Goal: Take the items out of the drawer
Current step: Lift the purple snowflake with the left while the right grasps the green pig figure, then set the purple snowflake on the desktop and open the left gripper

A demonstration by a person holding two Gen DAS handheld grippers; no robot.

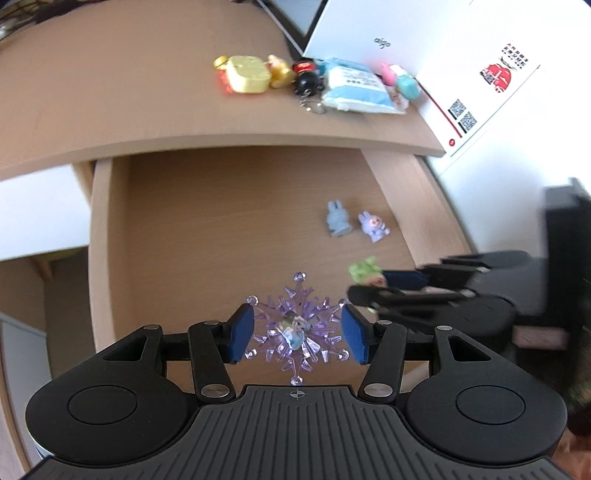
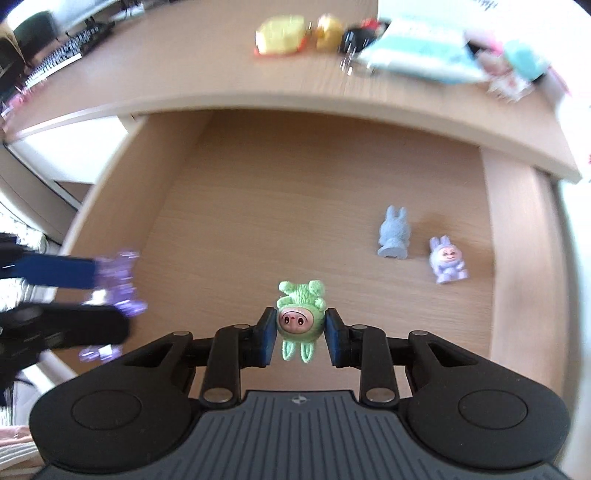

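In the open drawer below the counter both grippers work side by side; the right gripper has its blue fingers drawn in narrow against the sides of a small green bunny figure — the pink face sits between the pads, the ears point down toward the camera, and the toy looks clear of the drawer floor; the left gripper has its fingers spread to either side of a purple crystal snowflake, whose spikes reach the pads on both sides, though whether the pads press on it or merely flank it I cannot tell; in the right wrist view that snowflake appears blurred at the left edge, between the other gripper's dark fingers; farther back on the right of the drawer floor lie two more toys close together but not touching — a pale blue rabbit figure seen from behind, and a lilac rabbit figure facing the camera, just beside it; up on the counter a row of things lies near the edge: a yellow case, a small yellow toy, a black keychain, a blue-and-white packet and a pink and teal item; behind them stands a white box.
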